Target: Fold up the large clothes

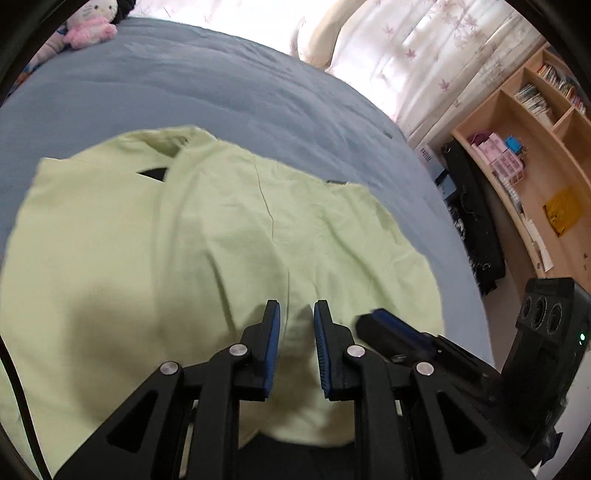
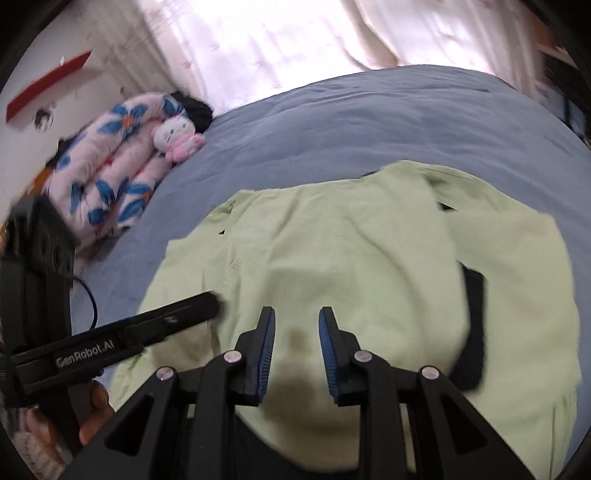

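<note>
A large pale green garment lies spread on the blue bed cover, partly folded over itself, with black trim showing at one edge. My left gripper hovers over its near part, jaws slightly apart with nothing between the blue pads. My right gripper stands over the same near edge, a little wider open and also holding nothing. Each appears in the other's view: the right gripper close beside the left, the left gripper at the left over the cloth.
A pink and white plush toy and a flowered quilt roll lie at the bed's far end. A wooden shelf and a black bag stand beside the bed. Curtains hang behind. A hand holds the left gripper.
</note>
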The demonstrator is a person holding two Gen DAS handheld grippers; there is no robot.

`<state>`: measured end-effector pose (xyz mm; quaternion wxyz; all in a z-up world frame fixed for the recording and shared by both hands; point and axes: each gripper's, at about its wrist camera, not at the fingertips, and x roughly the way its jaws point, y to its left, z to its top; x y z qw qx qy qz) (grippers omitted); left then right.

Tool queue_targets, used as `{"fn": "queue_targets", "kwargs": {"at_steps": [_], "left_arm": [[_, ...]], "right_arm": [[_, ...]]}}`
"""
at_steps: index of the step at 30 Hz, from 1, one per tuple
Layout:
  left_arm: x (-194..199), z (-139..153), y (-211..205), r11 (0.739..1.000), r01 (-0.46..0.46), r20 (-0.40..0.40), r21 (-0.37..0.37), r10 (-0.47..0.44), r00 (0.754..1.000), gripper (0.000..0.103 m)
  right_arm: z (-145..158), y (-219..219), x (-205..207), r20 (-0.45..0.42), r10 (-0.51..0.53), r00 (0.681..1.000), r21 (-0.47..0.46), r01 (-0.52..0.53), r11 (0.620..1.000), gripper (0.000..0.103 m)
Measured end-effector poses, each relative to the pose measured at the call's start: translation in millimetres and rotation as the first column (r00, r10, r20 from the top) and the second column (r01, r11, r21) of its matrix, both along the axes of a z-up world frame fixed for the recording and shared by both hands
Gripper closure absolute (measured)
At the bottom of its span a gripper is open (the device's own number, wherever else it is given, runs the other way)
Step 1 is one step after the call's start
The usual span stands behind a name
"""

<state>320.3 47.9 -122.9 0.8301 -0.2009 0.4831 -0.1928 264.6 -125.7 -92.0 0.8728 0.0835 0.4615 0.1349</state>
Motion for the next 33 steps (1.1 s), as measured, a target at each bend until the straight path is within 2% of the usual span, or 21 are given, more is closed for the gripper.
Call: {"fn": "queue_targets", "kwargs": {"at_steps": [3,4,5,7,9,12,20,23,27,33], "left_arm": [[8,-33,-5,0.993,-0.012,-0.060,0.121,0.020,0.998,0.086],[11,-43,0,0.992,-0.014,-0.079,0.127,0.024,0.997,0.086],[12,-51,8,0.998,-0.006,-0.084,0.070,0.012,0.996,0.086],[11,-57,19,1.000,-0.004,-0.084,-0.012,0.003,0.996,0.086],[11,-60,23,0.999,-0.001,-0.086,-0.046,-0.003,0.996,0.086],[10,-57,18,1.000,0.009,-0.073,-0.018,-0.010,0.997,0.086],[1,-33,8,0.995,0.023,-0.032,0.094,-0.020,0.999,0.084],[-1,-23,5,0.991,0.022,-0.005,0.134,-0.022,1.000,0.076],[-8,-13,8,0.986,-0.005,0.031,0.166,0.000,1.000,0.052],[-16,4,14,0.983,-0.027,0.046,0.183,0.019,0.999,0.050]], "right_arm": [[-30,-16,14,-0.062,-0.047,0.997,-0.091,0.041,0.995,0.079],[-38,-29,16,-0.059,-0.073,0.996,-0.126,0.065,0.990,0.084],[-43,-41,15,-0.052,-0.078,0.996,-0.121,0.071,0.990,0.093],[-49,-75,11,-0.062,-0.123,0.990,-0.075,0.118,0.990,0.101],[-49,-98,7,-0.080,-0.143,0.986,0.012,0.145,0.989,0.103],[-45,-108,3,-0.081,-0.169,0.982,0.051,0.173,0.984,0.103],[-34,-95,0,-0.065,-0.193,0.979,0.005,0.194,0.981,0.100],[-31,-97,-2,-0.065,-0.198,0.978,0.008,0.199,0.980,0.100],[-29,-98,-5,-0.070,-0.205,0.976,0.010,0.206,0.979,0.100],[-22,-97,-10,-0.072,-0.204,0.976,0.013,0.205,0.979,0.100]]}}
